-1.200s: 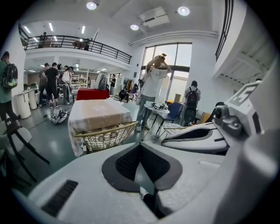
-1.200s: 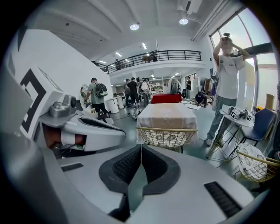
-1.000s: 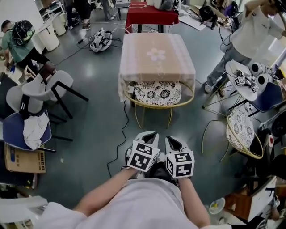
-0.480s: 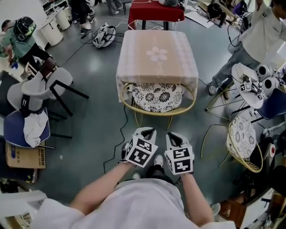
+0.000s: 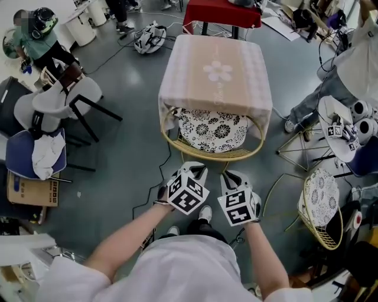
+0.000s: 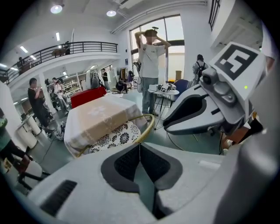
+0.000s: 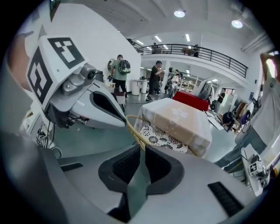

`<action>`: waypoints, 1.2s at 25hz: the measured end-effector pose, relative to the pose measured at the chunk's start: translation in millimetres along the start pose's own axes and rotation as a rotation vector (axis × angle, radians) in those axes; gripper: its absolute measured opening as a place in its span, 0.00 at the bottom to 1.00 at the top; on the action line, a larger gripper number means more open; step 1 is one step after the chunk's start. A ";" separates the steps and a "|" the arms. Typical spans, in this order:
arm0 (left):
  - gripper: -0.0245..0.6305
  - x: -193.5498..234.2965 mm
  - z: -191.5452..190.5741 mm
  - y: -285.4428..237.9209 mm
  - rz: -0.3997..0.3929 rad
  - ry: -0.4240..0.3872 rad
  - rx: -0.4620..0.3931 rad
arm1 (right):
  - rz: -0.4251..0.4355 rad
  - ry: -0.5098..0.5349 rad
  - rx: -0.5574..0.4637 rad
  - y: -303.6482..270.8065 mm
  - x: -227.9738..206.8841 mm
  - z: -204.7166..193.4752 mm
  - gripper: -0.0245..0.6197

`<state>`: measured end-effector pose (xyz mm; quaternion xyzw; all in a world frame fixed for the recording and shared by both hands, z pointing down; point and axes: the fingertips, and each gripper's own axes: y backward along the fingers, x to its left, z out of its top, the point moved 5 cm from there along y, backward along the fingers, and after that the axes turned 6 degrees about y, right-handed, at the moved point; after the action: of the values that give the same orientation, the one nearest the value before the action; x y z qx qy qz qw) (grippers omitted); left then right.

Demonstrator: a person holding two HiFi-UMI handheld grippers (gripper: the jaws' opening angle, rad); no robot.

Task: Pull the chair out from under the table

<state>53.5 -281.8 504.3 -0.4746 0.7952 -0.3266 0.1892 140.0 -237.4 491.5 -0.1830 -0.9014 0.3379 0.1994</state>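
Note:
The chair has a round rattan rim and a black-and-white flowered cushion, and it stands tucked under the table, which wears a beige cloth. In the head view my left gripper and right gripper hover side by side just short of the chair's near rim, both shut and empty. The left gripper view shows its jaws closed with the rattan rim just beyond them. In the right gripper view the gripper is likewise shut, with the rim just ahead.
A black cable runs over the grey floor left of the chair. A second rattan chair stands at the right, below a small round white table. White and blue chairs crowd the left. A red table is behind.
Both grippers have moved forward, closing the gap to the chair's rim. The table and chair now lie nearer in the head view. Both jaws stayed shut.

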 end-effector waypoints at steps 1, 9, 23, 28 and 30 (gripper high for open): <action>0.04 2.7 1.2 -4.1 0.001 -0.015 0.006 | 0.010 0.040 0.005 -5.2 -3.0 0.4 0.04; 0.05 23.9 6.1 -32.3 -0.013 -0.186 0.069 | 0.094 0.274 0.038 -38.5 -23.4 -2.1 0.05; 0.20 44.3 -14.0 -54.5 -0.114 -0.347 0.211 | 0.230 0.514 0.058 -67.0 -34.1 -14.2 0.08; 0.22 51.3 -23.2 -61.1 -0.119 -0.433 0.267 | 0.261 0.586 0.080 -75.0 -31.7 -21.7 0.16; 0.22 52.8 -26.2 -63.1 -0.122 -0.477 0.287 | 0.265 0.627 0.085 -78.5 -30.9 -23.4 0.18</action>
<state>52.0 -340.5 567.6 -0.5534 0.6439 -0.3255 0.4162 162.4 -294.5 553.9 -0.3851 -0.7496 0.3256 0.4286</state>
